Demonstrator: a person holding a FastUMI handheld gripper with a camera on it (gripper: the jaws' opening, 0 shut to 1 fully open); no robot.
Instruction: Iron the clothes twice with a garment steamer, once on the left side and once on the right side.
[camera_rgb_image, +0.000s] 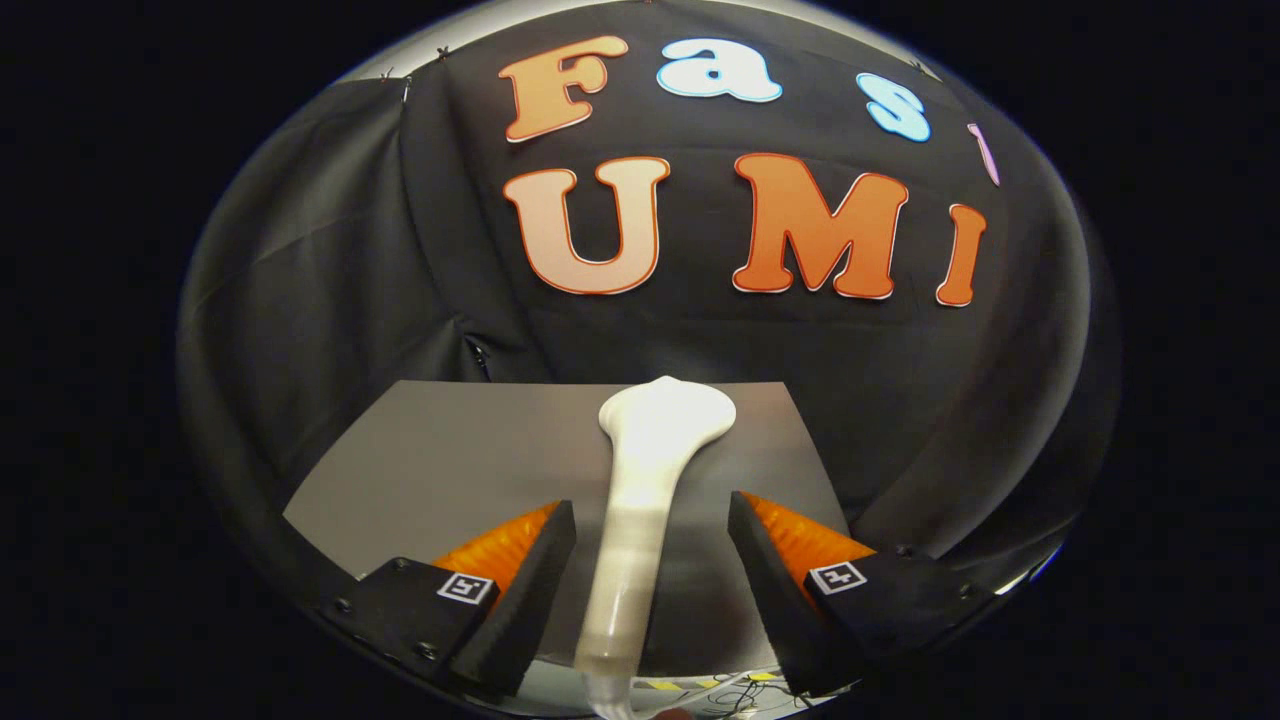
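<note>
From the gripper view I see my gripper spread wide, its fingers standing clear on either side of the white, glossy plastic garment steamer. Its slim handle runs between them and its flared head lies just beyond the fingertips on the flat grey board.

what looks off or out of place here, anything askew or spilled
Nothing spilled or damaged. The white garment steamer lies on the grey surface, its handle running between the open fingers of the hand-held gripper, which do not touch it. One oddity: no clothes can be seen near it to iron.
</note>
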